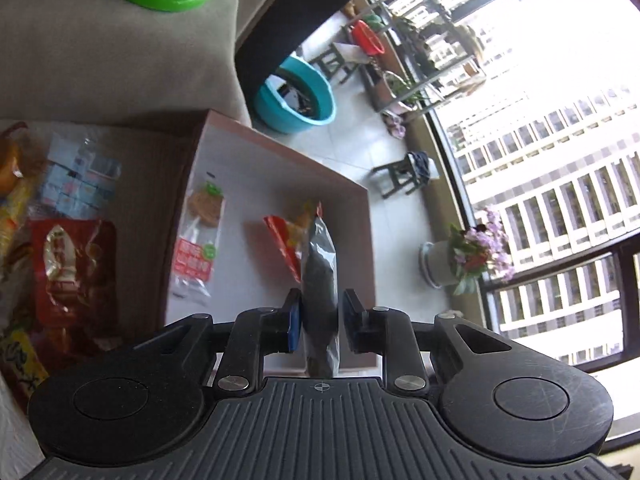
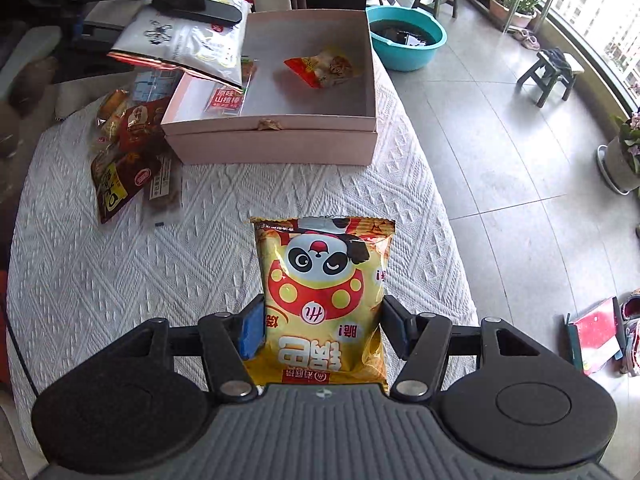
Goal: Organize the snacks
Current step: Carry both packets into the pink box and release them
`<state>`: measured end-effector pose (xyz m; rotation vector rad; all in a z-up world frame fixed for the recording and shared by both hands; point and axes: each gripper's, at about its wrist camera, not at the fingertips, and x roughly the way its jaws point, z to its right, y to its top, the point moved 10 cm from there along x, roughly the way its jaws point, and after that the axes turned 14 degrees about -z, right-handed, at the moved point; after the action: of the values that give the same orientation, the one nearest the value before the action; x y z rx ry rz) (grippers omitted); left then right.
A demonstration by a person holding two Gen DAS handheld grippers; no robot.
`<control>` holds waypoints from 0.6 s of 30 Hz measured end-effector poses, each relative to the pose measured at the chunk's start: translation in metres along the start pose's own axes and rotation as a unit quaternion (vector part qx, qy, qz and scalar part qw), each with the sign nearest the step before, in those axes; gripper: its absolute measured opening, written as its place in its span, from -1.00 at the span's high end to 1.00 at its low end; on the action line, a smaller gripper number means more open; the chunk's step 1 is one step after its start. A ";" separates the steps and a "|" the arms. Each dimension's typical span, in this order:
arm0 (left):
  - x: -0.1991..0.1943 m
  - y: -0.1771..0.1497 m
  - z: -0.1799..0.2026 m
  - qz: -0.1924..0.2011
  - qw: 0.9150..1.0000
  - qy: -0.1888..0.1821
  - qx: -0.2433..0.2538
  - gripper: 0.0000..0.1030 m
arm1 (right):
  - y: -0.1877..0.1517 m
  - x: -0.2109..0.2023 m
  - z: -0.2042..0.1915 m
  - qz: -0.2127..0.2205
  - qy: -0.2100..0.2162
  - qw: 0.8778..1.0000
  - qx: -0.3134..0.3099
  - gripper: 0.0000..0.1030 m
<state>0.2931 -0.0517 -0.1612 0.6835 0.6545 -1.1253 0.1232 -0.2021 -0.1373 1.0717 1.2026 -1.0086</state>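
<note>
The left gripper [image 1: 320,312] pinches a silver-backed snack bag [image 1: 320,280] edge-on above the open pink box [image 2: 272,144] (two packets already inside). The right gripper [image 2: 324,328] clamps a yellow panda snack bag [image 2: 324,292] over the white tablecloth [image 2: 120,280].

White pouch [image 2: 184,46] partly hides the box [image 2: 280,144].

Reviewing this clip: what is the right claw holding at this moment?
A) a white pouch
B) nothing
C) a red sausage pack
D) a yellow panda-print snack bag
D: in the right wrist view the right claw is shut on the yellow panda-print snack bag, above the white tablecloth.
</note>
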 end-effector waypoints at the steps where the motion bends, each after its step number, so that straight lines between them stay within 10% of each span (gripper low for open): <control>1: -0.005 0.001 -0.007 0.013 1.000 0.015 0.000 0.50 | 0.001 0.002 0.001 -0.001 0.002 1.000 0.000 -0.17; 11: -0.038 -0.092 -0.082 -0.033 0.991 0.118 -0.058 0.50 | 0.014 0.024 0.005 -0.028 0.012 0.999 -0.017 -0.17; 18: -0.024 -0.173 -0.105 -0.111 0.983 0.114 -0.093 0.50 | 0.087 -0.024 -0.021 0.056 0.022 0.996 -0.059 -0.18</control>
<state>0.1090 -0.0048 -0.2355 0.5932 1.0389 -1.1815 0.2014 -0.1632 -0.1067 1.0597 1.2095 -0.8214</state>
